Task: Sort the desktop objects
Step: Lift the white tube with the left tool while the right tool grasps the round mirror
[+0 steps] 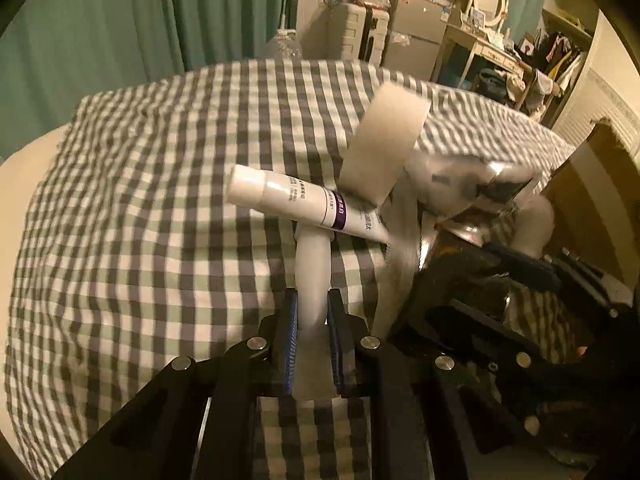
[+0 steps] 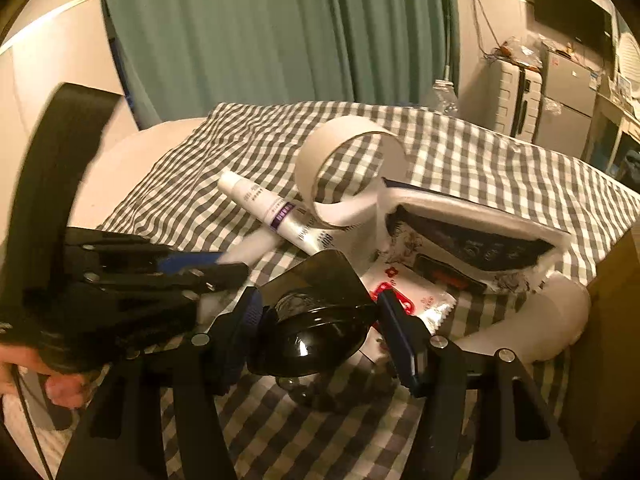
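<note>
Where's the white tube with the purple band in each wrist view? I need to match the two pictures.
Left wrist: the tube lies centre frame, just beyond the left tool, crossing the white piece it grips.
Right wrist: the tube sits centre-left, above the right tool.
Shared landmark: the white tape ring, right beside the tube.

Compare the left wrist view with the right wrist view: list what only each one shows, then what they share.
Left only: the left tongs clamped on a white plastic tube.
Right only: the right tongs around a glossy black domed object, and a red-printed white packet.
Both: purple-banded white tube, white tape ring, grey checked cloth.
</note>
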`<move>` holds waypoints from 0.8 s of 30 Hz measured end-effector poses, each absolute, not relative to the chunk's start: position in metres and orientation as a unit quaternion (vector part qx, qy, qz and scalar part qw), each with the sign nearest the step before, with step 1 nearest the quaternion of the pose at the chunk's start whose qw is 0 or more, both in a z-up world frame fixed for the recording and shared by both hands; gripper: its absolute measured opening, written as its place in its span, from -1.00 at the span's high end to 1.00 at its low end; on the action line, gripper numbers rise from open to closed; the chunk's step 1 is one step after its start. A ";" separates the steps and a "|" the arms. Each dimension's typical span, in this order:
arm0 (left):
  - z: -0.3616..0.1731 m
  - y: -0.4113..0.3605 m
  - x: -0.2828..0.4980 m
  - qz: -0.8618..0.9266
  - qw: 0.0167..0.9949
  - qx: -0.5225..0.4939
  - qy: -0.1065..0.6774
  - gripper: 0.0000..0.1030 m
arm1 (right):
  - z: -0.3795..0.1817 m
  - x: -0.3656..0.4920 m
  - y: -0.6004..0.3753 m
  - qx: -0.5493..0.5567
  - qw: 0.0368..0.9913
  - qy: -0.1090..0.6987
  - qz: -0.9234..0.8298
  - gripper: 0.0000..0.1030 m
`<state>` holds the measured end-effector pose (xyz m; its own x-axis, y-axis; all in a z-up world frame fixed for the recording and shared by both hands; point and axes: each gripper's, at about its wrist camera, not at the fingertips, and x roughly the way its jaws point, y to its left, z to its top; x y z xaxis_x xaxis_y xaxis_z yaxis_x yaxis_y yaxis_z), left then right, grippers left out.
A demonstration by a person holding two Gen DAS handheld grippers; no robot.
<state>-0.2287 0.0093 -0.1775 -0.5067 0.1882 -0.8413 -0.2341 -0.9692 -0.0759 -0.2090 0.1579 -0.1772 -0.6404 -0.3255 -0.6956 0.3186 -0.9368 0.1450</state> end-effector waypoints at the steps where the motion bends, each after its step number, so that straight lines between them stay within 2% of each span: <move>1: -0.173 0.008 -0.227 0.870 0.122 -0.478 0.023 0.74 | -0.177 -0.208 0.160 0.384 0.176 -0.008 -0.906 -0.14; 17: -0.054 -0.007 -0.150 0.922 0.117 -0.369 0.032 0.74 | -0.097 -0.135 0.173 0.311 0.163 -0.029 -0.936 -0.12; 24: -0.020 -0.023 -0.111 0.935 0.098 -0.341 0.022 0.74 | -0.054 -0.088 0.183 0.275 0.157 -0.033 -0.948 -0.12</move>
